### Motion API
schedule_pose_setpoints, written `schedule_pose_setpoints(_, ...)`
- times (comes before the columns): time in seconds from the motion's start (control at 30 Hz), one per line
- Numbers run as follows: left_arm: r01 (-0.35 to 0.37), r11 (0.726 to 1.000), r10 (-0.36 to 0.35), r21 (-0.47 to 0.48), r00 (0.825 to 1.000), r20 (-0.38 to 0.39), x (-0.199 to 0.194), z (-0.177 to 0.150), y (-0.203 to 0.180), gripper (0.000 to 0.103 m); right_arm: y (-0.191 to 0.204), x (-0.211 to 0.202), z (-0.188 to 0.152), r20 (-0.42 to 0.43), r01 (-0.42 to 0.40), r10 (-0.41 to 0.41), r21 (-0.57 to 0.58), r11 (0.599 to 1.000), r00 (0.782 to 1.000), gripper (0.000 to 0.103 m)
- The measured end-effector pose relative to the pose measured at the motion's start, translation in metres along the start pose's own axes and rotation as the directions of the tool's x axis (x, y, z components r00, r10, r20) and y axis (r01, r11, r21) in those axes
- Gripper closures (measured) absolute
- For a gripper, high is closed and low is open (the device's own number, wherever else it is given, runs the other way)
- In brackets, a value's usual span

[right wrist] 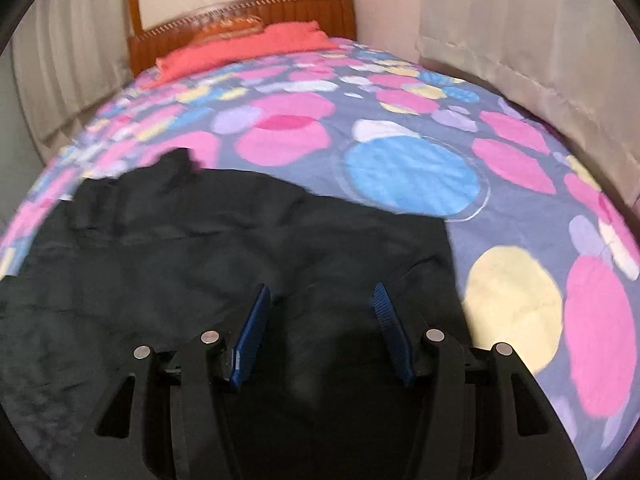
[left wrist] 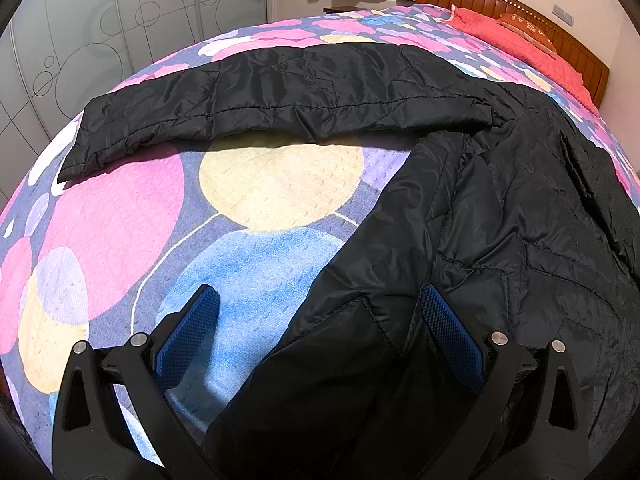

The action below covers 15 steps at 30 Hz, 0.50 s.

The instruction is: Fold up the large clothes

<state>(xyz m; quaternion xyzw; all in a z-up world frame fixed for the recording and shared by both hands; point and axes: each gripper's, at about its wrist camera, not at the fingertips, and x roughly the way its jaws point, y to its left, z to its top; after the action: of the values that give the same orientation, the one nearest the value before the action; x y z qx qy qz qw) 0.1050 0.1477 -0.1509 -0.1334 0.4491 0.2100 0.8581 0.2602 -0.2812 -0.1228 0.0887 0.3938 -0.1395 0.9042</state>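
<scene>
Left wrist view looked steeply down over the bed, whose cover bore big pink, yellow and blue circles. The left hand-held gripper was tilted well below level with its two blue-padded fingers spread wide, released and grasping nothing. The left finger stood over bare bedcover; the right finger stood over the black quilted jacket, whose hem edge ran between the two fingers without either pad pressing on it. The jacket lay flat on the bed at the right of this view, with one sleeve stretched straight out to the left across the cover, well apart from the gripper. A red pillow lay against the wooden headboard at the far end. In the right wrist view, which was blurred, the right hand-held gripper also pointed downward over the jacket, its fingers about half apart and empty, with only black fabric below them; whether the tips touched the cloth could not be told. The jacket's right edge lay just beside this gripper, and bare bedcover spread beyond it toward the curtain.
</scene>
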Motion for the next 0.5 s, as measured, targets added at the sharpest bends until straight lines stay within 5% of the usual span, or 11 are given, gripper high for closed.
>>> schedule_pose_setpoints(0.17,0.003,1.0,-0.003,-0.002,1.0,-0.002,0.0,0.0,0.0,0.002,0.025,0.02,-0.022,-0.05,0.035,-0.041,-0.115,0.993,0.998,0.047)
schedule_pose_setpoints(0.5,0.0,1.0,0.0,0.0,1.0,0.001,0.0,0.0,-0.001,0.002,-0.002,-0.039,-0.047,-0.025,0.045,-0.047,-0.083,0.996,0.999,0.047)
